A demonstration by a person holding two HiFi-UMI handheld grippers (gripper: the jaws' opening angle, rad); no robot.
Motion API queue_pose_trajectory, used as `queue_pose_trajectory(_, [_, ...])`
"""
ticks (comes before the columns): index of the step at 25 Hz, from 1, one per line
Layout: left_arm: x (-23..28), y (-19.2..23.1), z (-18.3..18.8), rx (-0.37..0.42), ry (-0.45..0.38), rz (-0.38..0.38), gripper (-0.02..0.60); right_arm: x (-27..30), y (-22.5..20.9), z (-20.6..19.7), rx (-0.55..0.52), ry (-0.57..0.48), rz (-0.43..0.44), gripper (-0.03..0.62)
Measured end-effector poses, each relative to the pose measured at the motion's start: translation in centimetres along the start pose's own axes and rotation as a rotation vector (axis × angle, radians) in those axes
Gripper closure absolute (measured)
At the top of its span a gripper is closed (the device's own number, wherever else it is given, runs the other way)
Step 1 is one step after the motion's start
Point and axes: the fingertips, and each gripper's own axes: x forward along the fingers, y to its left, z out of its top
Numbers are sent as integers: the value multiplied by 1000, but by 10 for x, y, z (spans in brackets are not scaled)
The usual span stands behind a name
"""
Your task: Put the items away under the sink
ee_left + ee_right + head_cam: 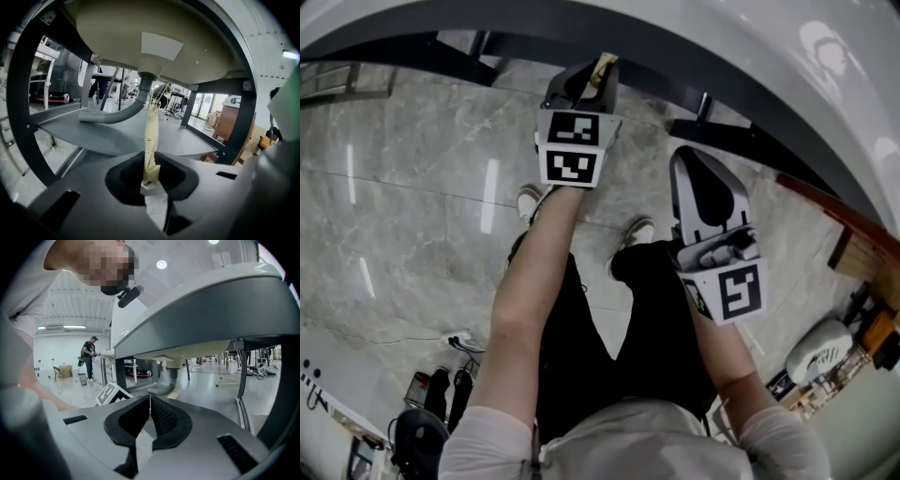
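Two grippers [586,77] [694,161], one packet [151,140], one sink [197,42]

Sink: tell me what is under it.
Under the sink a grey drain hose bends over a grey shelf. The cream packet in the left gripper hides a strip of shelf.

Left gripper [151,163]: my claw, grey shell, black pads. Packet [150,140] at centre frame: pale cream-yellow, small dark print down one edge. Sink bowl [154,33], top of frame: beige with one white square patch. Drain hose [110,116]: grey. Shelf [89,133]: dull grey. Frame [236,126]: black. Right gripper [149,401]: same grey, black ribbed pads. Marker cube [572,148]: black squares on white. Floor [403,187]: grey marble, thin veins. Trousers [656,328]: black.
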Motion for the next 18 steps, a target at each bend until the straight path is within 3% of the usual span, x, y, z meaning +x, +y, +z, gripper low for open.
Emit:
queue_pose_trajectory(15, [28, -7, 5, -84, -57, -8, 522, -6, -20, -6, 11, 10, -28, 560])
queue_pose_trajectory(18, [29, -8, 7, -66, -66, -3, 496, -6, -18, -5, 15, 14, -25, 560])
